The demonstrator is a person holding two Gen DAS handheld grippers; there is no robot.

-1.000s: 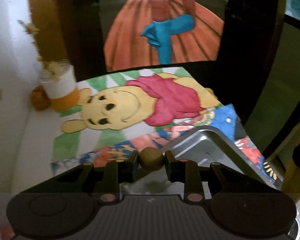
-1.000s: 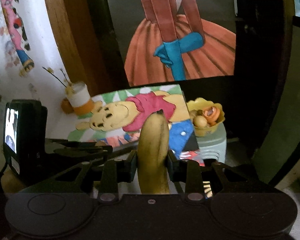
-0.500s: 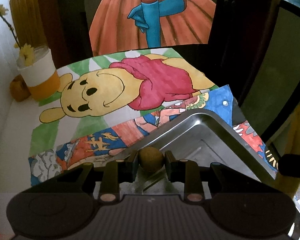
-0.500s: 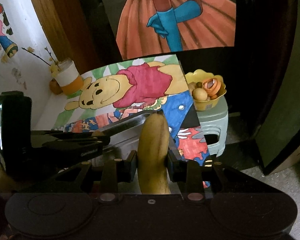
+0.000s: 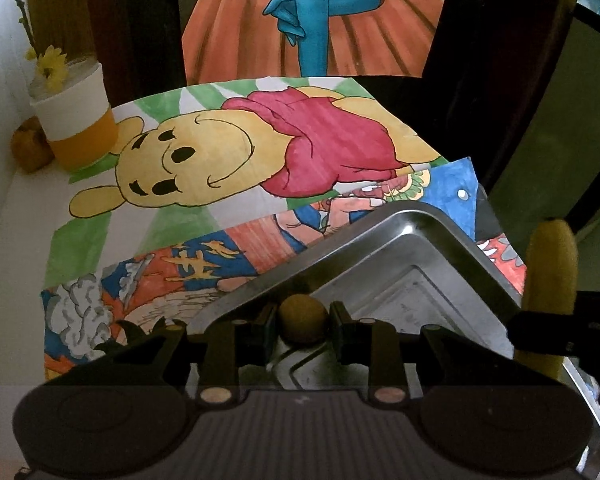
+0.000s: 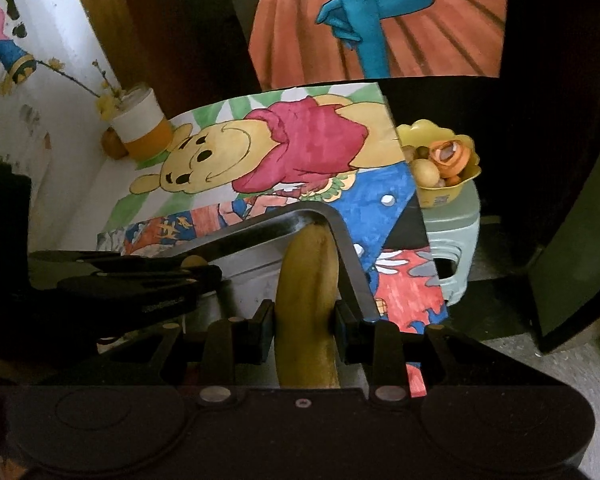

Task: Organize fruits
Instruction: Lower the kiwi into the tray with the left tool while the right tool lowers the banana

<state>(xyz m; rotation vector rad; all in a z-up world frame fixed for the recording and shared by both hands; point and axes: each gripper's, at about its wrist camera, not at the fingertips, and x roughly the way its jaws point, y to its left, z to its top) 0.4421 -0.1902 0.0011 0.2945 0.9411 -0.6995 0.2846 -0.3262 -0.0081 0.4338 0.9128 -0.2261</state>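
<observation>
the tabletop carries coloured drawings and, at its near right corner, a metal tray whose far corner points away. the tray floor is bare in the middle. the right gripper pinches a banana upright, its tip close under the tray's far rim. the left gripper is pressed on a small round brown fruit above the tray's left edge. a paper cup stands at the far left corner, well apart.
</observation>
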